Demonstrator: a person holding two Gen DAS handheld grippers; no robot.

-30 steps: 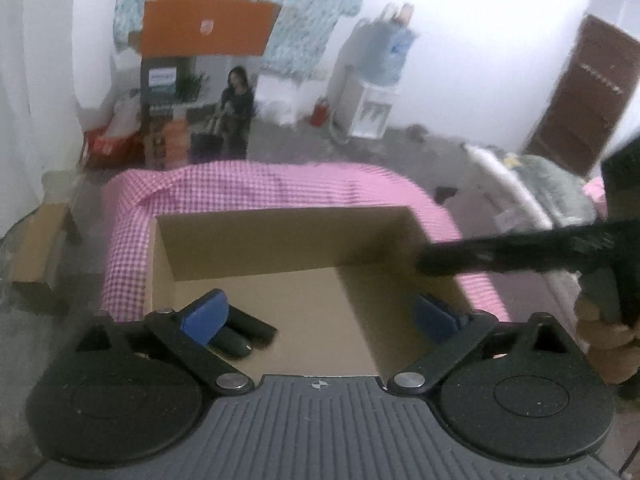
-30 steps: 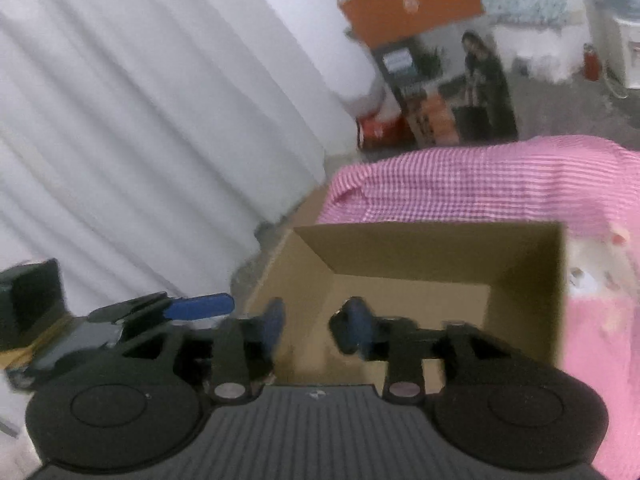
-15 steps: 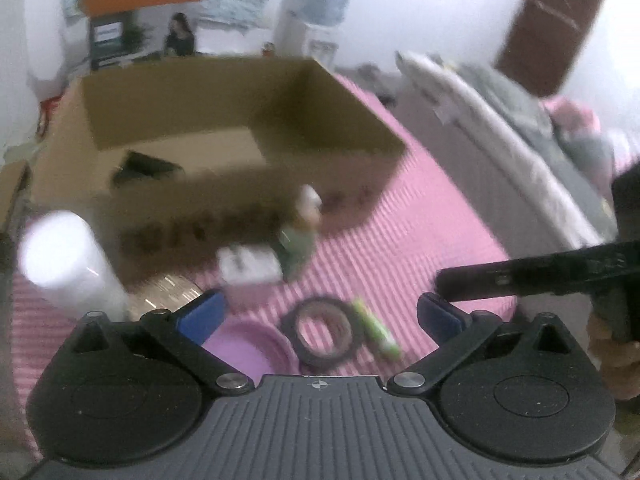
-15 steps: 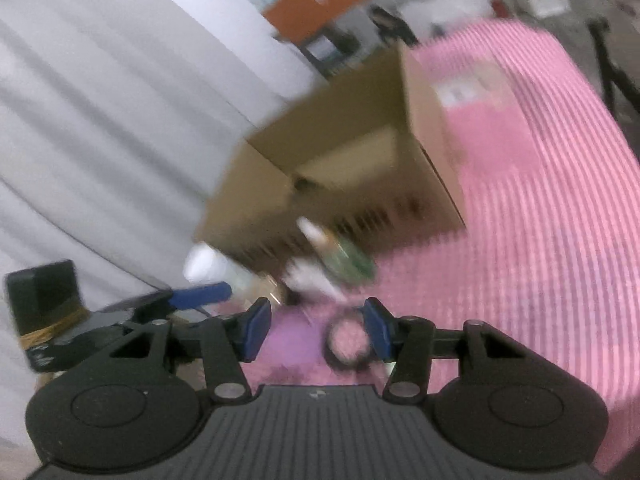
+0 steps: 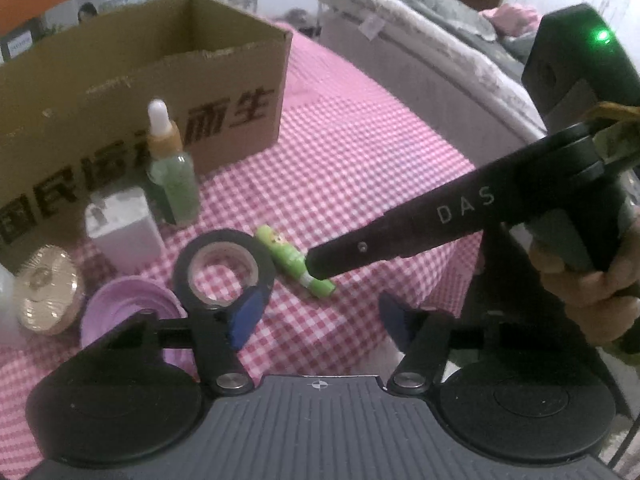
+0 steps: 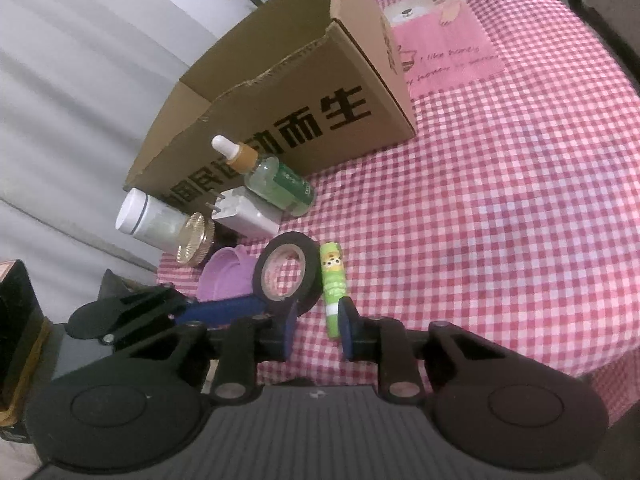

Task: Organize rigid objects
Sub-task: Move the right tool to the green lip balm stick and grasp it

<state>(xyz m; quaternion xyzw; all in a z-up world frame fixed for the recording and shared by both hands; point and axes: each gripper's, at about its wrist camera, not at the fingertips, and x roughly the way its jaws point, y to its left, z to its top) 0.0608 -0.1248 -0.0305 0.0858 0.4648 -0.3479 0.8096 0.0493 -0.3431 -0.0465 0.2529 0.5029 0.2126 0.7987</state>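
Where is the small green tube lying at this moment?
The green tube lies flat on the checked cloth, just right of the black tape roll in the right wrist view. Its near end sits between the right gripper's closing jaws.

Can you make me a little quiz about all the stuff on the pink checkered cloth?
1. True or false: the dropper bottle stands upright in front of the cardboard box.
2. What lies right beside the roll of black tape? A) the green tube B) a spoon C) a red ball
3. Fill in: the right gripper is closing its fingers around the near end of the green ____.

Key: 1 true. 2 A. 3 tube.
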